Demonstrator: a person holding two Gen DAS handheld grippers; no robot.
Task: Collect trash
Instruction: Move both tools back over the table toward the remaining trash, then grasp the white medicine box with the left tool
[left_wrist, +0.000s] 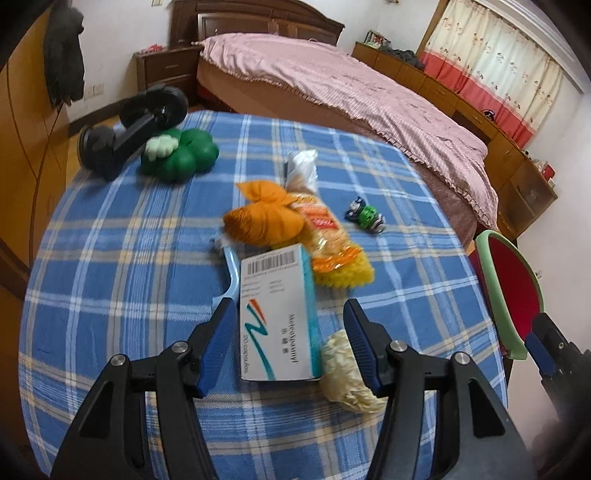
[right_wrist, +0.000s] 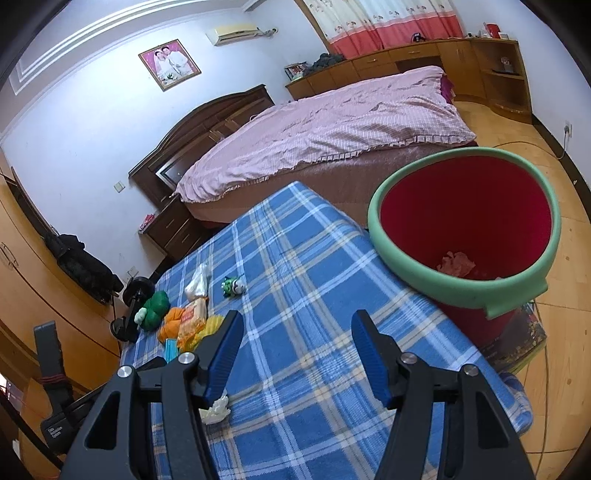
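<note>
box (left_wrist: 277, 317) beside wrapper (left_wrist: 347, 373) on table (left_wrist: 129, 258)

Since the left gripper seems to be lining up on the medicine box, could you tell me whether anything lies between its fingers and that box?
Nothing visible blocks it. The left gripper is open with the medicine box already between its fingers, not yet clamped. A crumpled tissue lies against the box's right side, by the right finger, and might get pinched along.
</note>
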